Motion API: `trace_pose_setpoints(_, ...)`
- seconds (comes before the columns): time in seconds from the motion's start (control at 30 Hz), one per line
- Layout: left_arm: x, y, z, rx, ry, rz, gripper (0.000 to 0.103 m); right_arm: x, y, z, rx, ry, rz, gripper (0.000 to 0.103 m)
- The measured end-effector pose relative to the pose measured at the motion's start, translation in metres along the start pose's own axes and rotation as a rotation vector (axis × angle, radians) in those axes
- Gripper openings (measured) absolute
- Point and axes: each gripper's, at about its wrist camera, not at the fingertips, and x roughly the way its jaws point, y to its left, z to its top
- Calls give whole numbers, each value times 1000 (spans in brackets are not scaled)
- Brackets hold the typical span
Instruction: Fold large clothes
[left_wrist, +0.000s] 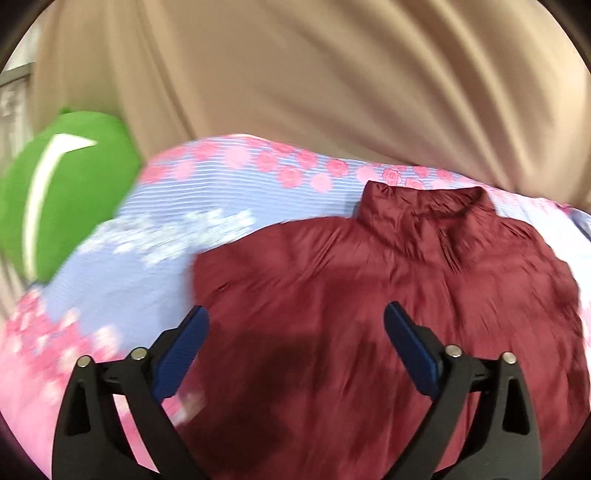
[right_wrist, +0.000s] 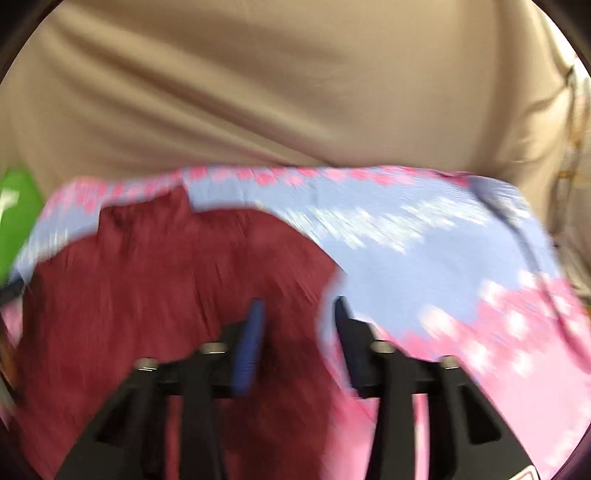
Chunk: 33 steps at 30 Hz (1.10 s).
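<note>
Maroon, crinkled and slightly shiny, the jacket (left_wrist: 388, 295) lies spread on the bed sheet (left_wrist: 129, 266), a blue one printed with pink roses and pale blossoms. Its stand-up collar (left_wrist: 424, 210) points toward the far edge of the bed, where a tan curtain (left_wrist: 295, 74) hangs in soft folds. A green cushion (left_wrist: 62, 192) with a white stripe sits at the left end of the bed, apart from the jacket.

Your left gripper (left_wrist: 295, 321) hovers over the jacket's lower left part with its jaws spread wide; the blue pads (left_wrist: 184, 354) grip nothing, and only fabric shows below the gap between them.

Your right gripper (right_wrist: 299, 314) stands over the jacket's right edge, where maroon cloth meets the sheet. Its jaws are partly apart and nothing is pinched between them. The right wrist view is heavily blurred, so you cannot tell whether the fingertips touch the cloth. The cushion shows there as a green patch at the far left.
</note>
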Motion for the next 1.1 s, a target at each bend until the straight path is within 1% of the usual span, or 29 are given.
trace_pose_setpoints(0.03,-21,12,-12,-6,19,-8,95,-25,-11,-27,-29,-1,-42,52)
trace_pose_setpoints(0.07,-37,20,-21,-13,35,-19,95,-44,-18,-45,-40,7,-58,53)
trace_pose_setpoints(0.1,-57,30,-35,-24,49,-32,95,-65,-31,-69,-40,35,-57,56)
trace_pose_setpoints(0.13,-81,46,-54,-44,59,-43,96,-80,-44,-87,-29,56,-40,57)
trace_pose_setpoints(0.17,-99,55,-69,-59,64,-45,98,-101,-58,-112,3,85,-7,59)
trace_pose_setpoints(0.2,-118,67,-87,-80,74,-52,98,-118,-69,-133,34,105,16,62)
trace_pose_setpoints(0.23,-136,79,-108,-107,96,-74,98,-128,-77,-147,57,117,32,65)
trace_pose_setpoints(0.27,-147,86,-123,-128,117,-95,98,-146,-87,-167,90,136,62,66)
trace_pose_setpoints(0.33,-172,104,-164,-202,176,-159,98,-170,-95,-204,152,169,134,68)
trace_pose_setpoints(0.37,-181,110,-181,-239,204,-184,98,-171,-92,-214,181,181,173,70)
trace_pose_setpoints(0.43,-192,121,-212,-323,257,-231,98,-185,-97,-240,246,211,233,72)
trace_pose_setpoints(0.5,-199,128,-239,-395,306,-280,98,-193,-98,-257,283,227,262,72)
trace_pose_setpoints(0.6,-206,129,-263,-467,322,-339,98,-190,-94,-274,332,256,319,72)
trace_pose_setpoints(0.63,-211,126,-267,-468,298,-337,98,-189,-93,-278,349,266,331,73)
trace_pose_setpoints(0.67,-213,123,-269,-467,295,-348,98,-186,-91,-282,366,277,348,74)
trace_pose_setpoints(0.7,-214,120,-270,-476,297,-381,98,-184,-89,-286,386,262,358,76)
trace_pose_setpoints(0.73,-213,117,-272,-492,292,-413,97,-185,-87,-284,388,247,355,76)
trace_pose_setpoints(0.77,-213,113,-271,-497,291,-430,94,-184,-85,-283,389,248,363,76)
trace_pose_setpoints(0.83,-212,104,-270,-483,289,-446,73,-181,-80,-282,424,247,410,75)
trace_pose_setpoints(0.87,-212,101,-268,-467,289,-442,47,-180,-77,-282,430,246,413,72)
trace_pose_setpoints(0.9,-212,97,-267,-449,287,-428,32,-180,-73,-280,422,240,403,60)
trace_pose_setpoints(0.93,-214,96,-266,-439,279,-417,25,-181,-69,-280,409,239,390,41)
trace_pose_setpoints(0.97,-218,95,-265,-435,263,-414,11,-181,-66,-279,398,237,386,30)
trace_pose_setpoints(1.0,-223,95,-264,-432,246,-419,10,-181,-65,-280,391,235,386,12)
trace_pose_setpoints(1.03,-232,95,-261,-430,218,-426,8,-183,-63,-281,393,225,386,8)
trace_pose_setpoints(1.1,-249,96,-256,-422,164,-435,4,-195,-65,-280,402,173,389,5)
